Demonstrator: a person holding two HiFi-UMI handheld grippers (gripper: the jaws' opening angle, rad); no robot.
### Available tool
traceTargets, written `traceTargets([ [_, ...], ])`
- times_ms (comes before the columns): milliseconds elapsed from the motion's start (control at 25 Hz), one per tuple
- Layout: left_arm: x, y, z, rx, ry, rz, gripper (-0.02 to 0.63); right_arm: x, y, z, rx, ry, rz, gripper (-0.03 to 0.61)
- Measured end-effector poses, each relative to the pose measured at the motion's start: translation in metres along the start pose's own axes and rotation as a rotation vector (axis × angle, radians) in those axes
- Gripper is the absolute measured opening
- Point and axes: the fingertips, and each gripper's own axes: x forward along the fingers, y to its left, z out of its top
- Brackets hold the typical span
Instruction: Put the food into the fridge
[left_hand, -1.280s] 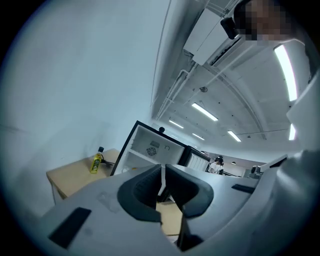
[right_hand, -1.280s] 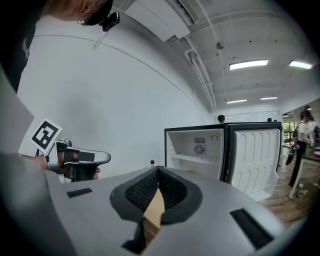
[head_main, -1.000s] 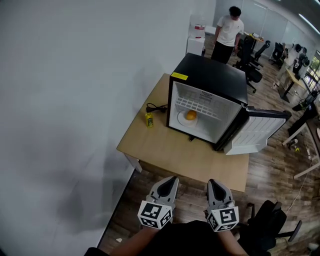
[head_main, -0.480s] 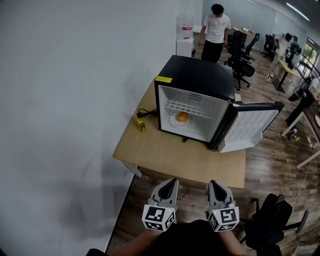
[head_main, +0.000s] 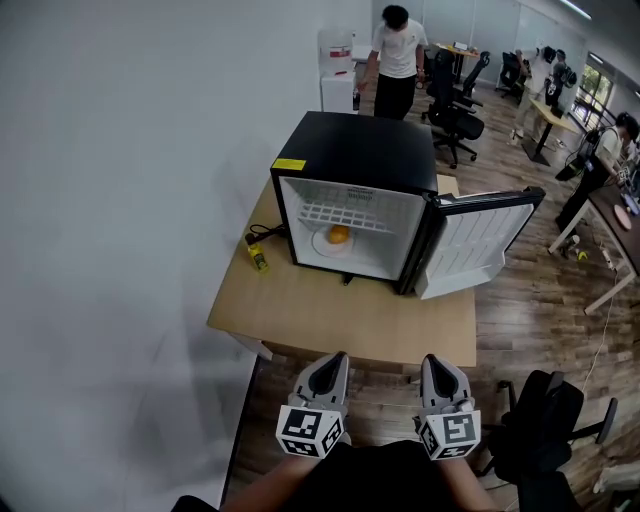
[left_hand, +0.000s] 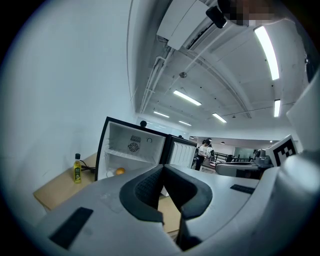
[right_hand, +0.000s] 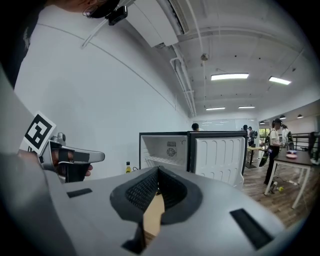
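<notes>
A black mini fridge (head_main: 355, 190) stands on a wooden table (head_main: 330, 310) with its door (head_main: 475, 240) swung open to the right. On the fridge's floor lies a white plate (head_main: 322, 243) with an orange (head_main: 339, 235) on it, under a wire shelf. My left gripper (head_main: 335, 358) and right gripper (head_main: 432, 362) hang side by side in front of the table's near edge, over the floor. Both are shut with nothing in them. The left gripper view shows the left gripper (left_hand: 162, 167) pointing at the fridge (left_hand: 132, 150). In the right gripper view the right gripper (right_hand: 158, 170) also points at the fridge (right_hand: 165, 147).
A small yellow bottle (head_main: 258, 258) and a black cable lie on the table left of the fridge. A white wall runs along the left. A black office chair (head_main: 545, 420) stands at lower right. A person (head_main: 398, 60) stands behind the fridge, and others stand at desks far right.
The fridge and table have slid leftward in the head view. Both grippers stay shut and side by side, now just short of the table's front edge.
</notes>
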Motion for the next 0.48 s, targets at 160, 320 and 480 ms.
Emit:
traceTargets([
  [160, 0.005, -0.002, 0.003, 0.006, 0.006, -0.002, 0.014, -0.002, -0.006, 0.0, -0.013, 0.006, -0.018, 0.06],
  [320, 0.008, 0.004, 0.004, 0.007, 0.003, 0.0, 0.014, 0.0, -0.01, -0.001, 0.006, 0.004, -0.027, 0.06],
  [480, 0.009, 0.01, 0.005, 0.01, 0.002, 0.003, 0.014, 0.004, -0.01, 0.001, 0.025, -0.004, -0.03, 0.06],
])
